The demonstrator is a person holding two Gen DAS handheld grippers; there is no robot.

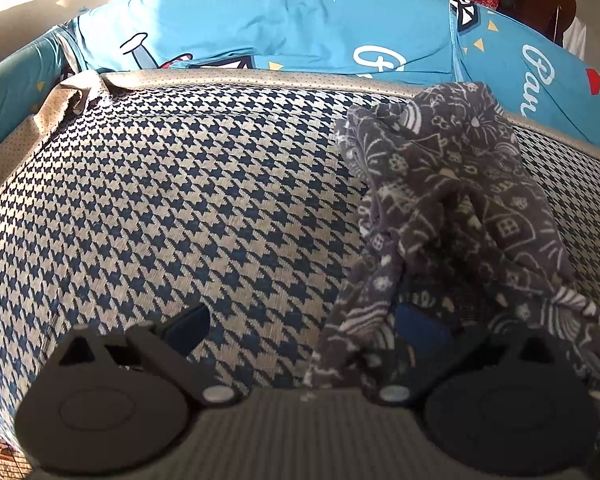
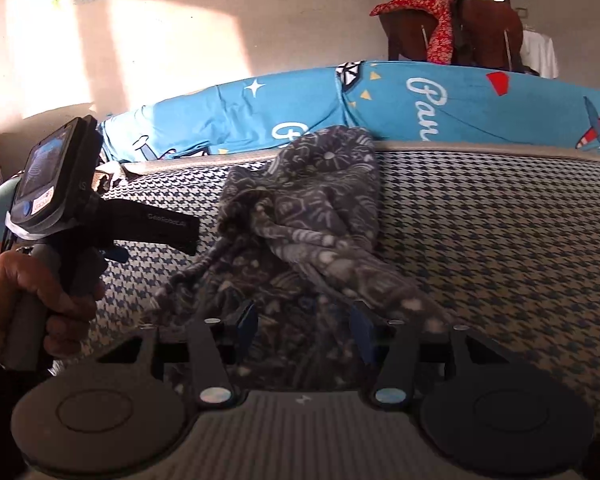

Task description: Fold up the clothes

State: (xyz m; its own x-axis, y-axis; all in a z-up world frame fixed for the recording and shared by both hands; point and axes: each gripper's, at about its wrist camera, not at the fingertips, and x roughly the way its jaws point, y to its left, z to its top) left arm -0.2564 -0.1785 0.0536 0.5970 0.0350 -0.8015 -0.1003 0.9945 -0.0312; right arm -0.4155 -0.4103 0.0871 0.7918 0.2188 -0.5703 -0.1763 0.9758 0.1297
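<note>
A grey garment with white line patterns (image 1: 452, 200) lies crumpled on the houndstooth bed cover (image 1: 180, 200). My left gripper (image 1: 304, 328) is open; the cloth drapes over its right finger (image 1: 420, 332) while the left finger (image 1: 188, 326) is bare. In the right wrist view the garment (image 2: 300, 216) lies bunched ahead. My right gripper (image 2: 306, 330) is open with the near part of the cloth lying between its blue-padded fingers (image 2: 246, 324). The left gripper's body shows at the left of that view, held in a hand.
A blue printed quilt (image 1: 300, 28) is rolled along the far edge of the bed, also in the right wrist view (image 2: 460, 100). A brown chair with a red cloth (image 2: 440, 32) stands behind it. A sunlit wall rises at the back.
</note>
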